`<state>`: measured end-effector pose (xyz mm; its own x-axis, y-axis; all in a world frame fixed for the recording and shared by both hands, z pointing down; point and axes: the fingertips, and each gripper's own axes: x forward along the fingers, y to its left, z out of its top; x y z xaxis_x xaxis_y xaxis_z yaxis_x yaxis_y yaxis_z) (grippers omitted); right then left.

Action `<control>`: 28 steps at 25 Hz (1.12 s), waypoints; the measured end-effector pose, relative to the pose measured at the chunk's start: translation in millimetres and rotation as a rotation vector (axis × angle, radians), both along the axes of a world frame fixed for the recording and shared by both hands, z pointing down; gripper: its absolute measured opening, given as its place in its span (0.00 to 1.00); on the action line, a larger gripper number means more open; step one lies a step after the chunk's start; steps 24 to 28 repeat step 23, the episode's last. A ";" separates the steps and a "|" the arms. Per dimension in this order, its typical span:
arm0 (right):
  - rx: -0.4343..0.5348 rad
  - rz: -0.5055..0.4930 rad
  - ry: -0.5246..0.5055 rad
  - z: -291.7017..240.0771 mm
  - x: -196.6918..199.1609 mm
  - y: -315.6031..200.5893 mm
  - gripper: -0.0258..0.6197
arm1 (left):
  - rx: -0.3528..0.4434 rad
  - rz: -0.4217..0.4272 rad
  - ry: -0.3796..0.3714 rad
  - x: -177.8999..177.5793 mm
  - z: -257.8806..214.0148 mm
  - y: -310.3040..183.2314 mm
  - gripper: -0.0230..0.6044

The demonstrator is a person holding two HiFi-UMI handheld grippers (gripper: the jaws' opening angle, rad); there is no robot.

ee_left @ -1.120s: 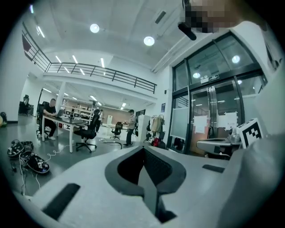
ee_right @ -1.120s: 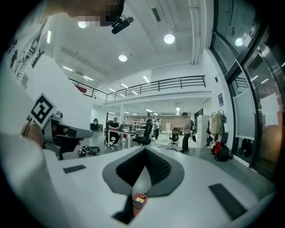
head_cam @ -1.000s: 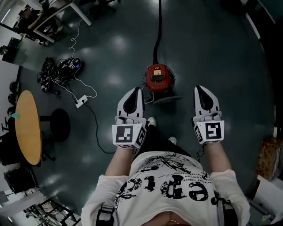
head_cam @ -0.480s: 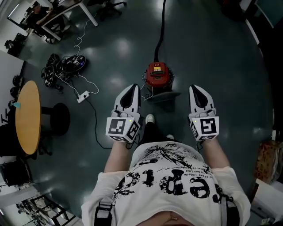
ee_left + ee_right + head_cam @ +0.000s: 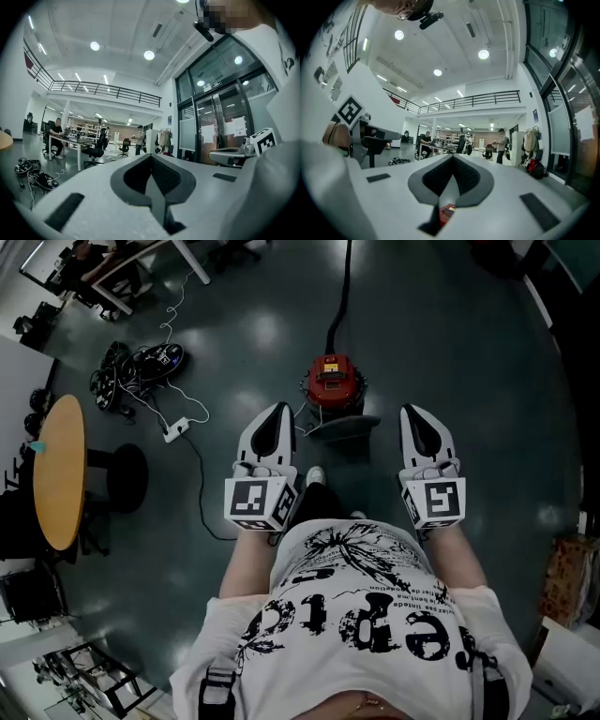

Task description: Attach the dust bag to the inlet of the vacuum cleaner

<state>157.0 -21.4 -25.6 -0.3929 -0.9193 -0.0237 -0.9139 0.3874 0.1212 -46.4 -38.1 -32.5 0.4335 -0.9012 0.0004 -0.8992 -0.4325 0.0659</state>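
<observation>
The red vacuum cleaner (image 5: 331,382) stands on the dark floor ahead of me, and a black hose (image 5: 337,296) runs away from it. A flat dark grey piece (image 5: 345,427), perhaps the dust bag, lies against its near side. My left gripper (image 5: 275,416) is held level to the near left of the vacuum, shut and empty (image 5: 151,157). My right gripper (image 5: 418,420) is level to the near right, its jaws also together with nothing held (image 5: 452,159). A bit of the red vacuum (image 5: 446,212) shows through the gap under the right jaws.
A round wooden table (image 5: 58,486) and a black stool (image 5: 127,491) stand at the left. A white power strip (image 5: 176,432) with cables and a heap of black gear (image 5: 131,371) lie on the floor. Desks with seated people (image 5: 58,138) are farther off, and glass doors (image 5: 220,136) are to the right.
Both grippers have moved forward and slightly up together, staying shut. The vacuum and floor clutter sit a little higher in the head view, and my feet have stepped.
</observation>
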 end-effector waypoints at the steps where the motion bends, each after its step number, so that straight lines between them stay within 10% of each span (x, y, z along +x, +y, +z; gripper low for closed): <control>1: -0.003 -0.002 -0.007 0.1 0.7 1.1 0.04 | 0.004 -0.001 0.000 0.8 -1.5 1.3 0.04; 28: -0.049 0.026 0.013 14.9 17.4 4.2 0.04 | -0.008 0.015 -0.051 14.3 17.9 2.3 0.04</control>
